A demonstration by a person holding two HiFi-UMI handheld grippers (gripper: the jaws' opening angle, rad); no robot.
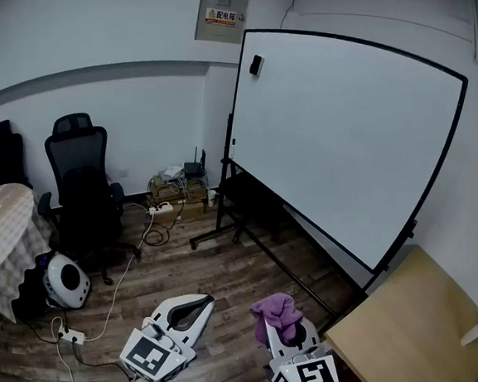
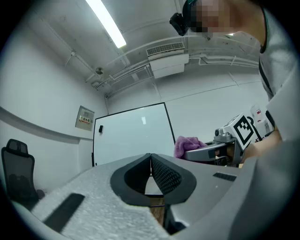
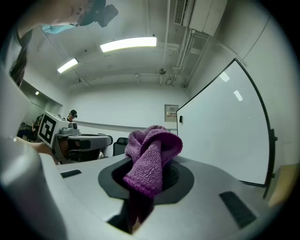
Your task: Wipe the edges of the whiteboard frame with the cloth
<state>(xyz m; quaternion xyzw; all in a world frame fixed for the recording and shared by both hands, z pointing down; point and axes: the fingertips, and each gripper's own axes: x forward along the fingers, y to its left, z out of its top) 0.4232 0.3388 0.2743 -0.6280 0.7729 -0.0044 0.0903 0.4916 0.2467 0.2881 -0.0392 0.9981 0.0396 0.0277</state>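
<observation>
A large whiteboard [image 1: 335,136] with a thin black frame [image 1: 448,154] stands on a wheeled stand along the right wall, well ahead of both grippers. It also shows in the left gripper view [image 2: 133,136] and the right gripper view [image 3: 225,131]. My right gripper [image 1: 281,327] is shut on a bunched purple cloth [image 1: 277,312], which sticks up between its jaws [image 3: 152,157]. My left gripper [image 1: 189,308] is shut with nothing in it, its pads [image 2: 161,173] pressed together. Both are held low, near the bottom of the head view, far from the board.
A wooden table [image 1: 413,334] is at the lower right, close to the right gripper. Black office chairs [image 1: 85,189], boxes with cables [image 1: 172,193] and a power strip [image 1: 72,336] lie on the wood floor at the left. An eraser [image 1: 256,64] sticks to the board's top left.
</observation>
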